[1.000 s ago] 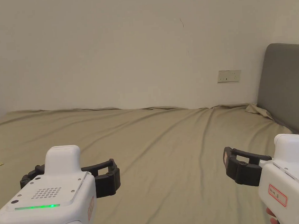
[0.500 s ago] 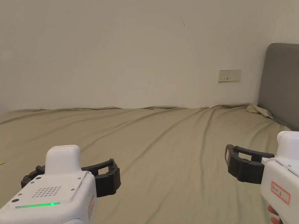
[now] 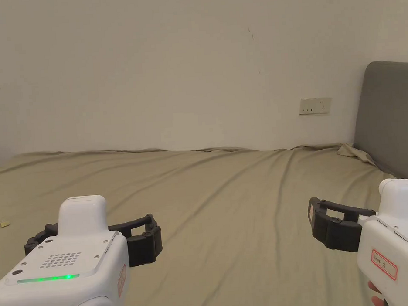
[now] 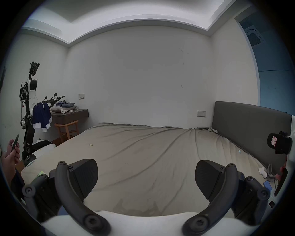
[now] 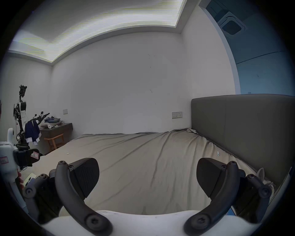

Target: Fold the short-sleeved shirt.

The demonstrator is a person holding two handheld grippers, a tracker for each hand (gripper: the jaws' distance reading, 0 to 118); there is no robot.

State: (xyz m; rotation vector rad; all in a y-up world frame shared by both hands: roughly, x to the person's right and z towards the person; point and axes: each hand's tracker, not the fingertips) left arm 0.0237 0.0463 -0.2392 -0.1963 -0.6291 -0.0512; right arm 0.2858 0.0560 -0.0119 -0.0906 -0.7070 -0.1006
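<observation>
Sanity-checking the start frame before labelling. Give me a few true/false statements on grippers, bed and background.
1. Both jaws of the left gripper stand wide apart with nothing between them. True.
2. The right gripper is shut on a piece of cloth. False: its jaws are apart and hold nothing.
3. The headboard is grey and stands at the right end of the bed sheet. True.
4. A shirt lies spread out on the sheet between the grippers. False: the sheet there is bare, with wrinkles.
5. A dark blue garment hangs on a stand beside the desk. True.
</observation>
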